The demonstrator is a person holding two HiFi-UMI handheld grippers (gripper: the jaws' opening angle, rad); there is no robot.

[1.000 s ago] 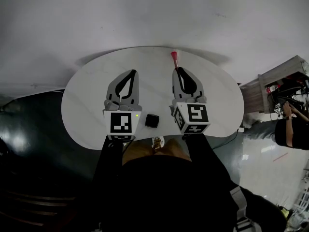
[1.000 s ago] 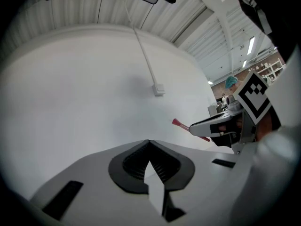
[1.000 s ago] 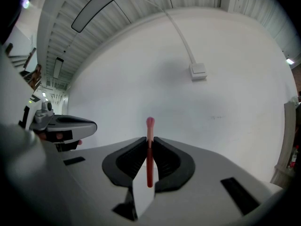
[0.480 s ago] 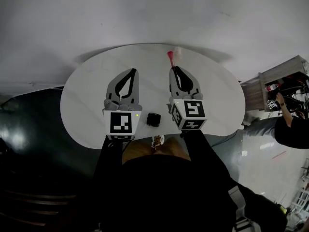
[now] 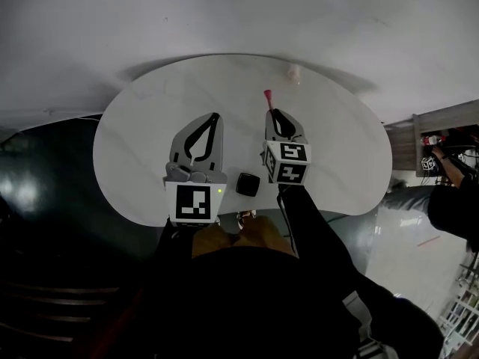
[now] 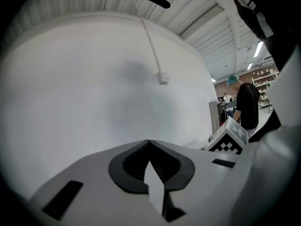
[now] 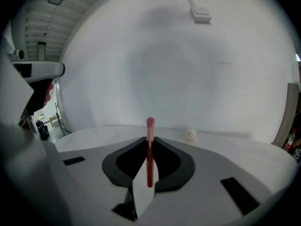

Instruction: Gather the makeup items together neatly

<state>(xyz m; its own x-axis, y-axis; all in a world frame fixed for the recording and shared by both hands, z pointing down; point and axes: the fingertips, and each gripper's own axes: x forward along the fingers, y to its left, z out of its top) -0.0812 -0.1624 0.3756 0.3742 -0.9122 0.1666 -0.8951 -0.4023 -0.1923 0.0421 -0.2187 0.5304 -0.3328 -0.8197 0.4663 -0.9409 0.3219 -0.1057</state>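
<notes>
The white oval table (image 5: 150,129) has a smooth, matt top.

The left gripper (image 5: 215,116), of grey plastic with black ribbed pads, hangs over the middle of the surface. Its jaws are together at the tips and nothing is between them, as the left gripper view (image 6: 149,142) confirms.

The right gripper (image 5: 274,114) is beside it, of the same build. Its jaws are clamped on a slender red makeup stick with a pink rounded tip (image 5: 268,98). The right gripper view (image 7: 149,139) shows the red stick (image 7: 149,166) standing upright between the pads, with the pink tip clear above them.

A small pale rounded item (image 5: 293,72) lies near the far edge of the surface, well apart from both grippers. Its material cannot be made out.

A small black rounded-square case (image 5: 248,184) lies near the near edge, between the two gripper bodies.
</notes>
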